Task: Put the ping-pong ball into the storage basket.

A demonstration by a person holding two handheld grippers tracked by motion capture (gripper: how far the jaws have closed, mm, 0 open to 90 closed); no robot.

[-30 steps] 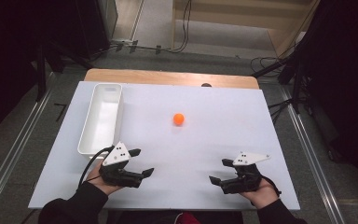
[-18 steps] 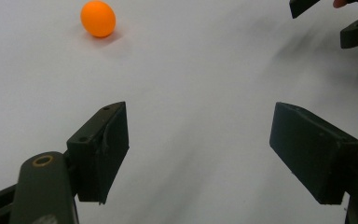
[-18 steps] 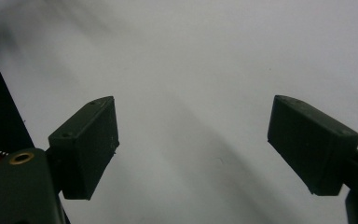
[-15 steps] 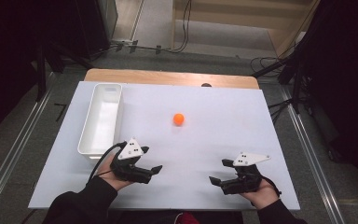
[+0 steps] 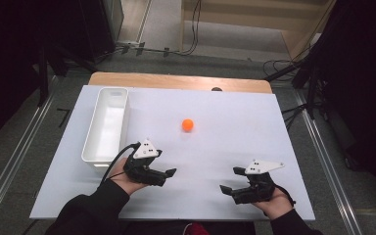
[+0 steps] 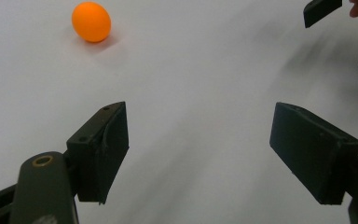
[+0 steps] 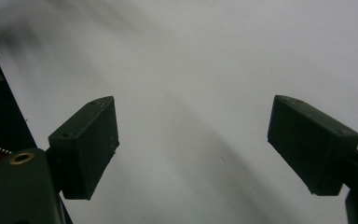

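Note:
An orange ball [image 5: 187,125] lies on the white table top [image 5: 235,132], near the middle. My left gripper [image 5: 168,176] hovers low over the table, nearer the person than the ball and a little left of it, pointing right. Its jaws stand open with nothing between them. In the left gripper view the ball [image 6: 91,21] sits far off at the upper left, and the left gripper [image 6: 200,144] has bare table between its jaws. My right gripper [image 5: 230,180] rests open at the front right, pointing left. The right gripper view shows the right gripper [image 7: 193,140] holding nothing.
A long white tray [image 5: 89,147], with nothing in it, stands along the table's left side, just behind my left hand. A wooden strip [image 5: 176,81] borders the far edge. The right gripper's fingertips [image 6: 321,10] show at the upper right of the left gripper view.
My left gripper has moved to the right, away from the tray's front corner, and now points more to the right. The right gripper and the ball have stayed put.

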